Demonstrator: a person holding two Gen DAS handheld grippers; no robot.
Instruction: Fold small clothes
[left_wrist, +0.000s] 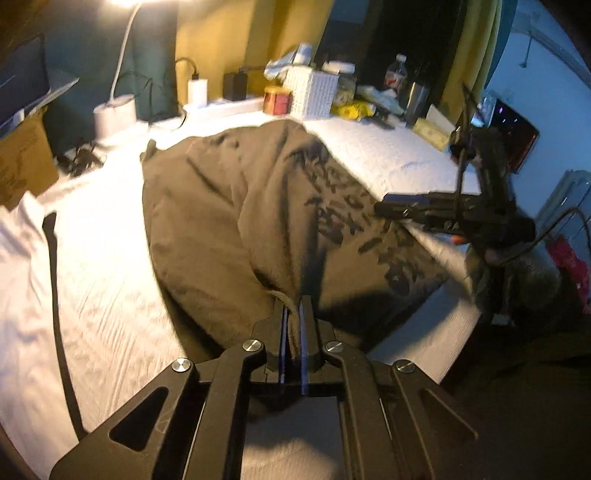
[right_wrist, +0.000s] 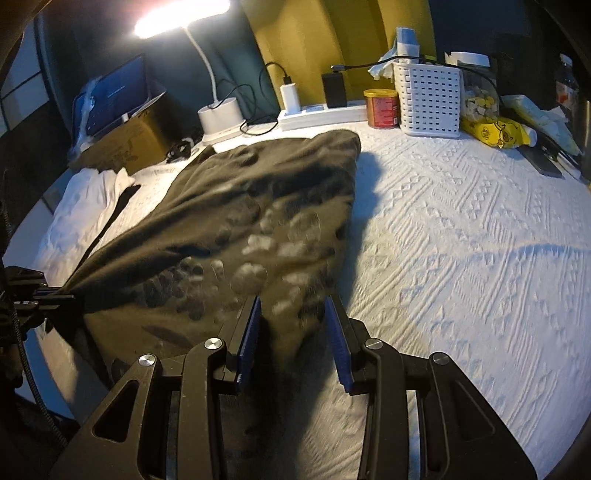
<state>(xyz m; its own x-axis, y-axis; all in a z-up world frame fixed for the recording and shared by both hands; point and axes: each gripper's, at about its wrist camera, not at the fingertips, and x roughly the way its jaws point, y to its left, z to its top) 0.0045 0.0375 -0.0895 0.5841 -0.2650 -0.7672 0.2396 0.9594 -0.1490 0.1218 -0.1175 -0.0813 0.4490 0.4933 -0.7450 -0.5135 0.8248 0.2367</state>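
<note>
The dark olive garment (right_wrist: 258, 221) lies spread across the white bedspread (right_wrist: 461, 240), its far end toward twelve o'clock near the lamp base (right_wrist: 219, 114). At nine o'clock in the right wrist view the left gripper (left_wrist: 294, 308) is clamped on the near hem corner. At six o'clock the right gripper (right_wrist: 293, 317) straddles a bunched fold with its pads parted; blur hides whether they press the cloth. Best to close the right firmly, then lift both corners evenly and keep the hem taut.
</note>
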